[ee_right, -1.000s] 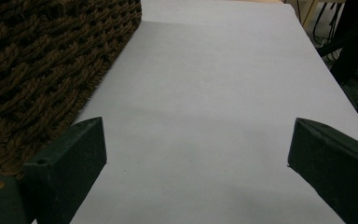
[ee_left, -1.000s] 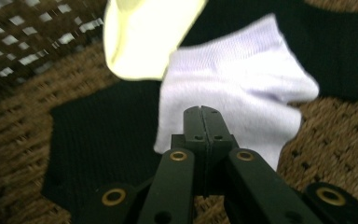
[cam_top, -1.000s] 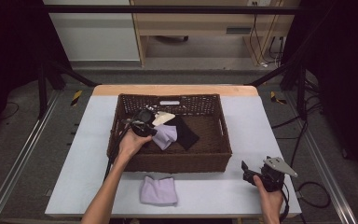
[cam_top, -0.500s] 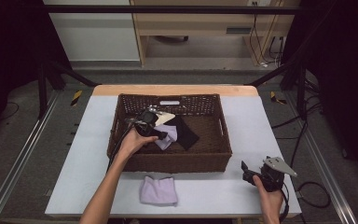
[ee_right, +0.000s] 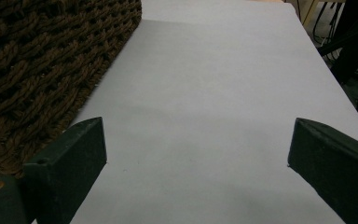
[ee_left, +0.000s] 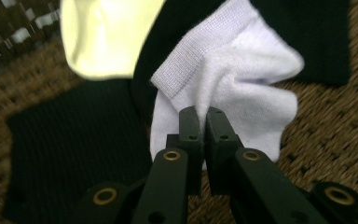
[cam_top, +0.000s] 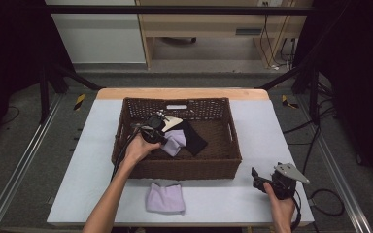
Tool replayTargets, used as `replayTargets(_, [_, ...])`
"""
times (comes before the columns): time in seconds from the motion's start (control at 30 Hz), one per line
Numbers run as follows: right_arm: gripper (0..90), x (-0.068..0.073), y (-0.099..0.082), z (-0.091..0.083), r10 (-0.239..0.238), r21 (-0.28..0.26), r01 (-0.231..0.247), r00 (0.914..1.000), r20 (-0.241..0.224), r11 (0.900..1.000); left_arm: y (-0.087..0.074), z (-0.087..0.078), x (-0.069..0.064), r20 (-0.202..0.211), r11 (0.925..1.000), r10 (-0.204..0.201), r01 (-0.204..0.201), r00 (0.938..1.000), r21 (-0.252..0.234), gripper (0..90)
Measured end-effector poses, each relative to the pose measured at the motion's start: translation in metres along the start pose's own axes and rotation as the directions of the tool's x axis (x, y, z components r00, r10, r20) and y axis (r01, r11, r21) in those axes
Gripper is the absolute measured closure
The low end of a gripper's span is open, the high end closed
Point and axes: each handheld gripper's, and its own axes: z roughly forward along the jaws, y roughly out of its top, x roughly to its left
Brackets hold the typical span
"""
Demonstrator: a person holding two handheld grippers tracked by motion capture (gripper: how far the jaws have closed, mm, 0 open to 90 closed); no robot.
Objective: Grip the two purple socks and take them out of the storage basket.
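Observation:
A brown wicker basket (cam_top: 175, 170) stands mid-table with several socks in it. My left gripper (cam_top: 161, 137) reaches into it from the left. Its jaws have just been closing and now stand shut on a fold of the pale lilac sock (ee_left: 242, 79), pinched between the tips of the left gripper (ee_left: 203, 112). That lilac sock (cam_top: 176, 141) lies across a black sock (cam_top: 196, 140), with a cream sock (cam_top: 173, 121) behind. My right gripper (cam_top: 255, 177) rests on the table at the front right, and the right gripper (ee_right: 198, 144) is wide open with nothing between its jaws.
A second lilac sock (cam_top: 165, 198) lies flat on the white table (cam_top: 223, 199) in front of the basket. More black cloth (ee_left: 70, 140) covers the basket floor left of the held sock. The basket wall (ee_right: 42, 70) is close to the right gripper's left jaw.
The left gripper has edged slightly further over the socks in the basket, and the lilac sock is now bunched at its tips. The right hand has stayed put.

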Motion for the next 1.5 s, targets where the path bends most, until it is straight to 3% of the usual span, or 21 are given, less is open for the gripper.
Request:
replayTargets(0.07, [4.8,0.0,0.0,0.0,0.002,0.002,-0.002,1.0,0.0,1.0,0.0,-0.006,-0.001,-0.008,0.9986,0.007,-0.008,0.9999,-0.053,85.8])
replayTargets(0.2, [4.8,0.0,0.0,0.0,0.004,0.001,-0.004,1.0,-0.002,1.0,-0.004,-0.02,0.001,0.012,0.9782,-0.026,0.028,0.9996,-0.206,86.0])
replayTargets(0.33, [4.8,-0.001,0.0,0.0,0.004,0.002,-0.004,1.0,-0.001,1.0,-0.008,-0.033,0.004,0.011,0.9469,-0.05,0.051,0.9987,-0.317,86.1])
replayTargets(0.4, [4.8,-0.001,0.0,0.0,0.003,0.0,-0.003,1.0,-0.001,1.0,-0.009,-0.037,0.004,0.016,0.9311,-0.062,0.063,0.998,-0.359,86.2])
replayTargets(0.47, [4.8,-0.001,0.0,0.0,0.003,-0.002,-0.003,1.0,0.0,1.0,-0.01,-0.042,0.004,0.0,0.9204,-0.062,0.057,0.9981,-0.387,86.2])
replayTargets(0.53, [4.8,-0.001,0.0,0.0,0.003,-0.002,-0.003,1.0,0.0,1.0,-0.009,-0.047,0.003,-0.013,0.9045,-0.068,0.056,0.9976,-0.423,86.3])
replayTargets(0.7, [4.8,-0.001,0.0,0.0,0.005,0.0,-0.005,1.0,-0.002,1.0,-0.01,-0.064,-0.002,-0.01,0.8529,-0.08,0.064,0.9967,-0.518,86.3])
replayTargets(0.73, [4.8,-0.001,0.0,0.0,0.005,0.0,-0.005,1.0,-0.002,1.0,-0.011,-0.067,-0.002,-0.003,0.8456,-0.079,0.066,0.9968,-0.53,86.3])
replayTargets(0.8, [4.8,-0.001,0.0,0.0,0.003,-0.002,-0.003,1.0,-0.001,1.0,-0.012,-0.077,-0.004,0.013,0.8215,-0.076,0.07,0.997,-0.566,86.3])
replayTargets(1.17, [4.8,-0.001,0.0,0.0,0.003,0.0,-0.003,1.0,0.0,1.0,-0.031,-0.131,-0.018,0.02,0.7357,-0.039,0.042,0.9991,-0.676,86.3])
replayTargets(1.5, [4.8,-0.001,0.0,0.0,0.003,0.0,-0.003,1.0,0.001,1.0,-0.056,-0.172,-0.042,0.04,0.6835,0.02,0.016,0.999,-0.73,86.4])
